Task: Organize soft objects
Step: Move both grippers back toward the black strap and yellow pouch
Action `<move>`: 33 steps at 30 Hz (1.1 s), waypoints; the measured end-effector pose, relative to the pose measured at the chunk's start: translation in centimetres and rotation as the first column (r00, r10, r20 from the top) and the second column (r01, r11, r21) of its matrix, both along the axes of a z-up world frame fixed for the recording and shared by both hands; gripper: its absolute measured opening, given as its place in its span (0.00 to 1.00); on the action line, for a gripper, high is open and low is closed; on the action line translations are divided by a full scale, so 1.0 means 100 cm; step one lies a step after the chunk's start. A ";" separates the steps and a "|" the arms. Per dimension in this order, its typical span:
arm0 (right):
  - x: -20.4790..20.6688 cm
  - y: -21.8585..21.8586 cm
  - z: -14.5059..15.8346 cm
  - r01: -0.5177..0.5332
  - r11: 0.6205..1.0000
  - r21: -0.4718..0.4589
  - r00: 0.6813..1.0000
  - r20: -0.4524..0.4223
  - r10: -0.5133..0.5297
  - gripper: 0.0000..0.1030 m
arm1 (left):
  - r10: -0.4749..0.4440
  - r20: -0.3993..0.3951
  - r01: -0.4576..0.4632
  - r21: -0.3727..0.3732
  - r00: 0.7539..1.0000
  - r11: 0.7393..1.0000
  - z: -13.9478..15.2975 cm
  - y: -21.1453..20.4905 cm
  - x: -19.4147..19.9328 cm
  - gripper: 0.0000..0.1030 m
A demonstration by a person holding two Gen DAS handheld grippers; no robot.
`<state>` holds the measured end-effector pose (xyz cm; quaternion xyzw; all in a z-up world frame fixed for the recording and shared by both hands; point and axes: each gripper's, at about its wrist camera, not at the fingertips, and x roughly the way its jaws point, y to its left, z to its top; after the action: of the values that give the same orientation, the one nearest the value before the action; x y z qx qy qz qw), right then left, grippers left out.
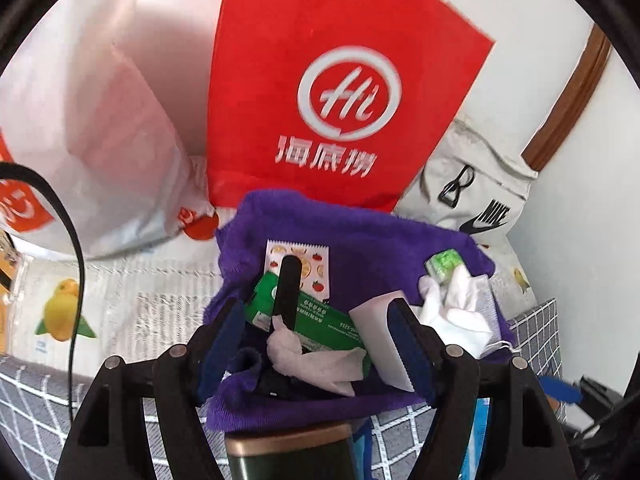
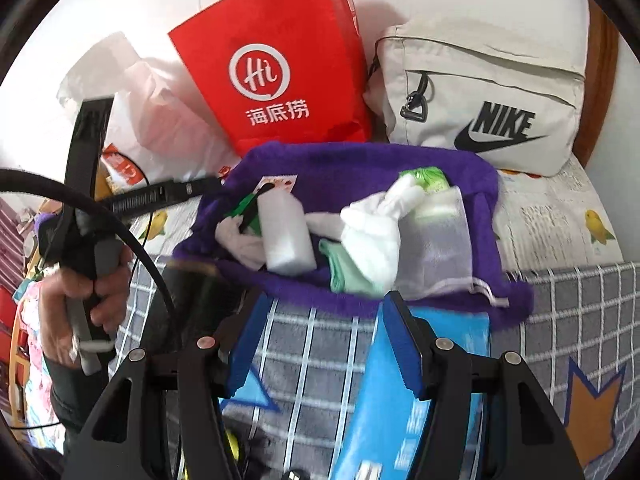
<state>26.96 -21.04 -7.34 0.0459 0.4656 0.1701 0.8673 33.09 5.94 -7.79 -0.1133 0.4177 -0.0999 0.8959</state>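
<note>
A purple towel (image 1: pixel 312 224) (image 2: pixel 360 160) lies on the bed with small things on it: a white sponge block (image 1: pixel 380 320) (image 2: pixel 286 232), a crumpled white tissue (image 1: pixel 316 356), a green packet (image 1: pixel 320 320), a black stick (image 1: pixel 288 284), white gloves (image 1: pixel 460 304) (image 2: pixel 380 224), a mesh pouch (image 2: pixel 436 248) and a mint cloth (image 2: pixel 344 272). My left gripper (image 1: pixel 320 328) is open, its jaws around the tissue and packet, touching neither that I can tell. My right gripper (image 2: pixel 324 328) is open and empty, just short of the towel's near edge.
A red paper bag (image 1: pixel 320 80) (image 2: pixel 276 60), a white plastic bag (image 1: pixel 100 120) and a grey Nike bag (image 2: pixel 480 96) stand behind the towel. A dark green bottle (image 1: pixel 288 456) and a blue box (image 2: pixel 400 400) lie near me. The left hand and handle (image 2: pixel 84 272) show at left.
</note>
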 end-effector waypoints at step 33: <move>-0.169 0.038 -0.110 -0.131 0.976 -0.174 0.991 -0.047 0.124 0.49 | 0.089 0.074 -0.097 0.102 0.993 0.990 0.034 0.001 -0.229 0.70</move>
<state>10.10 -17.19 -18.38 -0.0583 0.4964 0.1825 0.8467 10.21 6.09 -4.43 -0.0816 0.3855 -0.0397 0.9182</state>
